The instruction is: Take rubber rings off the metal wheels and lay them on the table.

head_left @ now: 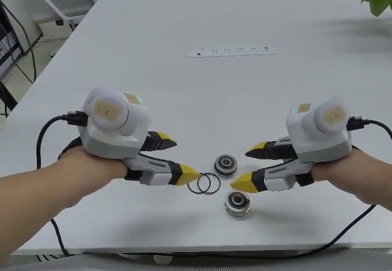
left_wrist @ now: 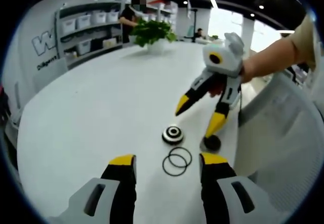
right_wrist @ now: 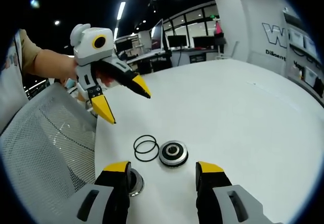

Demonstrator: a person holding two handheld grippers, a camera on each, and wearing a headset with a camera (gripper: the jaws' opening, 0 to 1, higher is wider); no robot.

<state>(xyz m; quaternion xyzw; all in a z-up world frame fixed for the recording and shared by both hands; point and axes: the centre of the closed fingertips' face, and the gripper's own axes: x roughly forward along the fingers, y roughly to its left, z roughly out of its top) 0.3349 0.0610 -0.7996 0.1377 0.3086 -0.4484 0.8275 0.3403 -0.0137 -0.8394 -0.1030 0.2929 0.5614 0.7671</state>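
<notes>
Holding both grippers low over the white bench (head_left: 214,99), we face them tip to tip. The left gripper (head_left: 177,157) has its jaws apart, with nothing between them. The right gripper (head_left: 242,169) likewise has its jaws apart and bare. Two black rubber rings (head_left: 204,183) lie flat on the bench, overlapping each other, between the grippers and just beside the left gripper's lower jaw tip. One metal wheel (head_left: 225,165) stands just behind the rings; its rim looks dark, and we cannot tell whether a ring sits on it. The second metal wheel (head_left: 237,202), bright silver, lies nearer us, close under the right gripper's lower jaw. A power strip (head_left: 233,51) lies well apart, farther back.
</notes>
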